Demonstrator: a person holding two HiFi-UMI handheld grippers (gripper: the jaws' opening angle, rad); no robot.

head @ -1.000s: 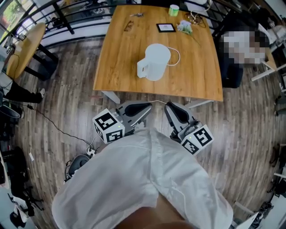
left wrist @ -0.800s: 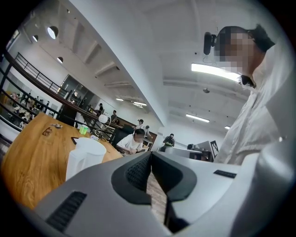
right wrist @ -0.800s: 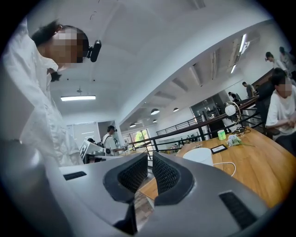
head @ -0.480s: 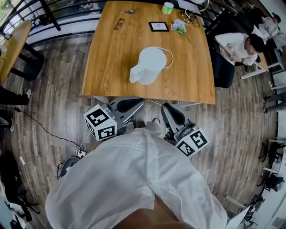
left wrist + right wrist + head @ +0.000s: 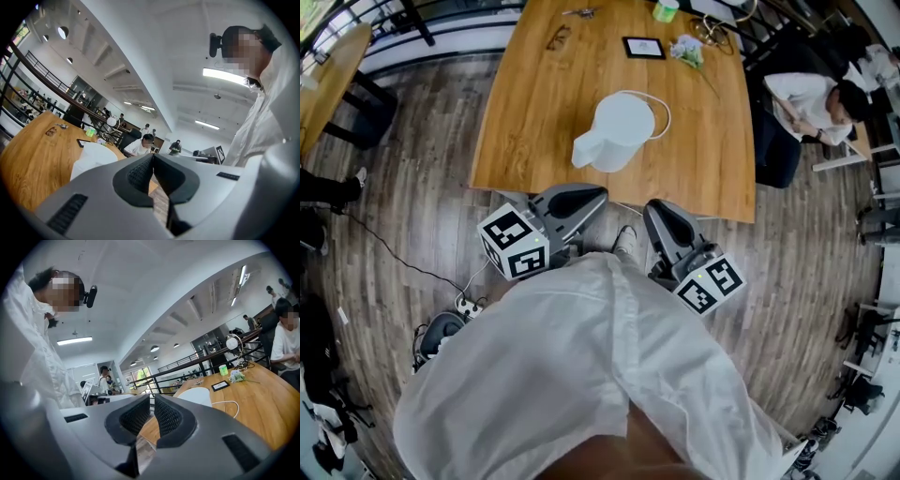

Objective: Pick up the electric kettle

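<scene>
White plastic electric kettle [image 5: 622, 129] stands mid-counter on the wooden counter [image 5: 534, 112], its handle [image 5: 586, 150] toward the near-left corner. Likely rigid, smooth, heavier if filled, so the handle seems the surest hold. Left gripper [image 5: 596, 195] and right gripper [image 5: 657, 210] are closed, empty, short of the near edge.

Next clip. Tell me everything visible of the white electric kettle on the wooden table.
The white electric kettle looks like smooth matte plastic, its rounded body upright. A blocky handle juts to its near left; a thin white cord loops from its far right side. It stands around the middle of the light-brown wooden table, apart from small items at the far edge. Neither the left gripper nor the right gripper touches it; both are back by the near edge.
</scene>
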